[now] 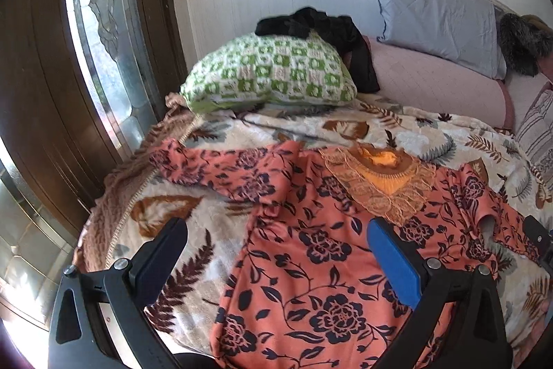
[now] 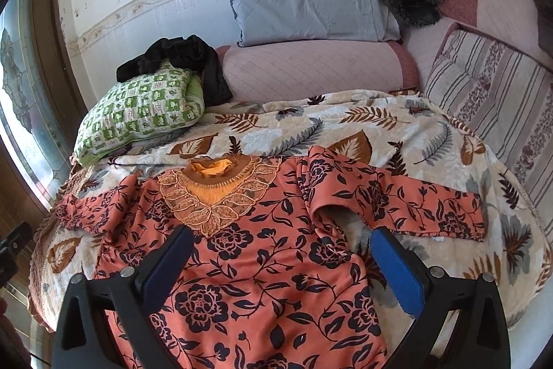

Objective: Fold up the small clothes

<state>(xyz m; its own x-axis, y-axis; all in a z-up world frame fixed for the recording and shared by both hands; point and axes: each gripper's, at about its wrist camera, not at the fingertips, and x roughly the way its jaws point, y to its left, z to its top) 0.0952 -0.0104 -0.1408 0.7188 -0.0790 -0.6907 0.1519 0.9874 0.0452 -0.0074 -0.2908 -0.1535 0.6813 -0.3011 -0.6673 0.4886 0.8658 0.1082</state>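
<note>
An orange top with dark flower print [image 1: 311, 265] [image 2: 269, 265] lies spread face up on a leaf-patterned blanket [image 1: 397, 130] [image 2: 345, 123]. Its embroidered orange collar [image 1: 383, 182] [image 2: 217, 189] points to the far side. One sleeve [image 1: 214, 161] stretches left, the other sleeve [image 2: 408, 199] stretches right. My left gripper [image 1: 276, 230] is open above the top's left edge, holding nothing. My right gripper [image 2: 281, 237] is open above the top's right side below the armpit, holding nothing.
A green checked pillow [image 1: 269, 71] [image 2: 138, 113] with a black garment [image 1: 328, 30] [image 2: 179, 57] on it lies at the far left. A grey pillow [image 2: 307, 2], pink bolster [image 2: 311, 68] and striped cushion [image 2: 490, 106] line the wall. A glass door [image 1: 103, 23] stands left.
</note>
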